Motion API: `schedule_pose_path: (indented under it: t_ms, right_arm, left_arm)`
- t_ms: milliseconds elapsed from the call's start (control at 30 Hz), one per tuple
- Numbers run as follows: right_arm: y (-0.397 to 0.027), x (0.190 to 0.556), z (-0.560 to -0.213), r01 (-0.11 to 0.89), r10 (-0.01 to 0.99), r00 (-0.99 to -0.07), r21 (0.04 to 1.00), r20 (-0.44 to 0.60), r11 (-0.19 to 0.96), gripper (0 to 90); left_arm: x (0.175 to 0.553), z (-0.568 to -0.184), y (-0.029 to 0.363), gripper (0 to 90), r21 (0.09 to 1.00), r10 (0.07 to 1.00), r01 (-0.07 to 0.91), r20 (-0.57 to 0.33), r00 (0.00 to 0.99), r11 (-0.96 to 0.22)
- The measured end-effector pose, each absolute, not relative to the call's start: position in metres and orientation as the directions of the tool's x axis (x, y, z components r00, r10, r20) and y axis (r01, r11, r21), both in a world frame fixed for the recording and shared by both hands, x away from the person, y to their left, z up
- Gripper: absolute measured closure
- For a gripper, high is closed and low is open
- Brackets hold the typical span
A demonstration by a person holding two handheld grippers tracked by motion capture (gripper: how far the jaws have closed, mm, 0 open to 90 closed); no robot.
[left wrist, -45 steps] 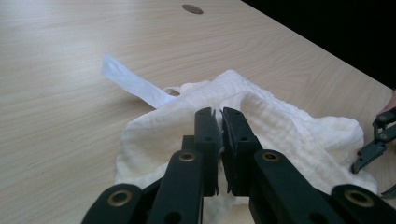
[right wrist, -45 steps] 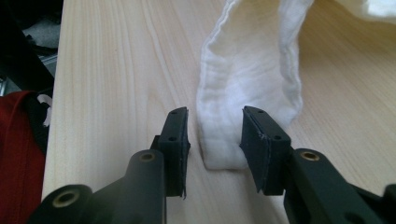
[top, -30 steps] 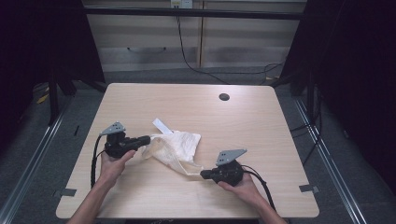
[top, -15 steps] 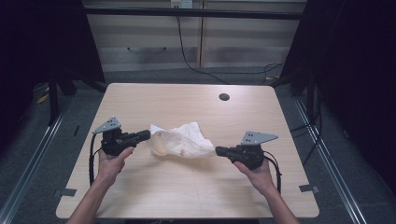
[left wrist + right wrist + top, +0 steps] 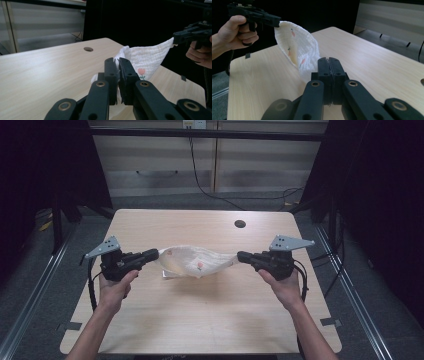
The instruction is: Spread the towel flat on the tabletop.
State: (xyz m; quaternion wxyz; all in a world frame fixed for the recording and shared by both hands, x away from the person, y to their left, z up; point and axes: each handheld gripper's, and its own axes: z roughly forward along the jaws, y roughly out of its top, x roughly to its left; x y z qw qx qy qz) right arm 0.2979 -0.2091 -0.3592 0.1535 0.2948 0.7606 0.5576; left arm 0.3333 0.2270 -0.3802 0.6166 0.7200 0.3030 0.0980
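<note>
Above wooden table [image 5: 210, 320], sagging white flower-printed cloth [image 5: 197, 261].

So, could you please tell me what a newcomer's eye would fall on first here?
First, the white cloth stretched in the air above the middle of the wooden table, sagging between two black tools. The left gripper pinches one end and the right gripper the other, jaws shut. Small flower prints dot the cloth.
</note>
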Motion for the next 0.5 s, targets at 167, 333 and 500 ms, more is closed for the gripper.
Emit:
schedule_pose_path:
  t_ms: [167,333,500]
  right_arm:
    - [-0.211,0.299,-0.336,0.233,0.634,-0.771,0.952,0.057,0.198,89.5]
    - [-0.217,0.298,-0.309,0.19,0.652,-0.758,0.965,0.027,0.182,89.6]
    - [-0.22,0.295,-0.292,0.171,0.654,-0.756,0.969,0.014,0.177,89.7]
  left_arm:
    - [0.333,-0.357,0.229,85.9,0.96,0.565,0.274,-0.195,0.802,-0.058]
    - [0.335,-0.337,0.232,86.0,0.97,0.568,0.238,-0.175,0.804,-0.039]
    - [0.331,-0.325,0.232,85.9,0.976,0.559,0.212,-0.156,0.815,-0.038]
